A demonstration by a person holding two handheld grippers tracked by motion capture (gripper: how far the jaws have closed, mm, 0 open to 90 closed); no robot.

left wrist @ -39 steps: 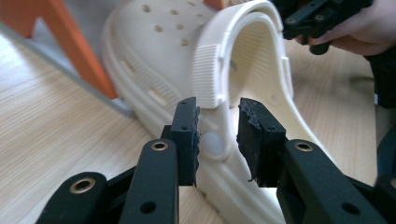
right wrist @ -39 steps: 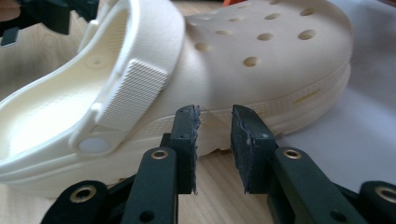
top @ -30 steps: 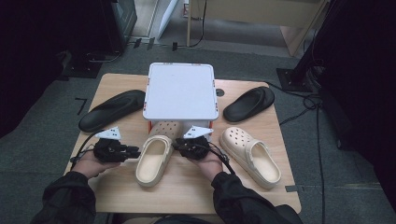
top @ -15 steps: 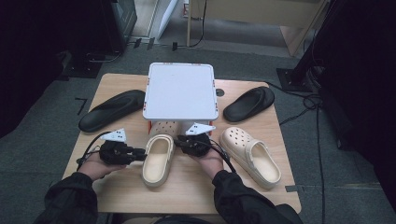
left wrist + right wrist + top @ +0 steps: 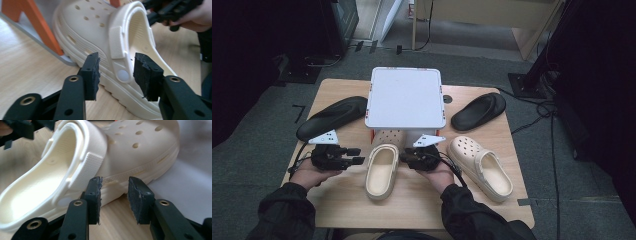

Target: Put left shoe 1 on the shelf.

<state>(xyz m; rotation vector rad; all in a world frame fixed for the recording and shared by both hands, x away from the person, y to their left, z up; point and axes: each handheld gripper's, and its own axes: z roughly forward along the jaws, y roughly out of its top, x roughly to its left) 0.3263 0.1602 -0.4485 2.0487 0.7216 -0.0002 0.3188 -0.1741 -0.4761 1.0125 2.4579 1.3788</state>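
Cream clog (image 5: 382, 170) lies on the counter (image 5: 337, 200), toe tucked under a white stand (image 5: 405, 97), flanked by left gripper (image 5: 354, 155) and right gripper (image 5: 404, 156), whose jaws have just been opening and now hold nothing, seemingly releasing it.

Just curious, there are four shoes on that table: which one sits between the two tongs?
The cream clog whose toe is tucked under the white box. The other cream clog lies apart to its right; the two black ones lie beside the box.
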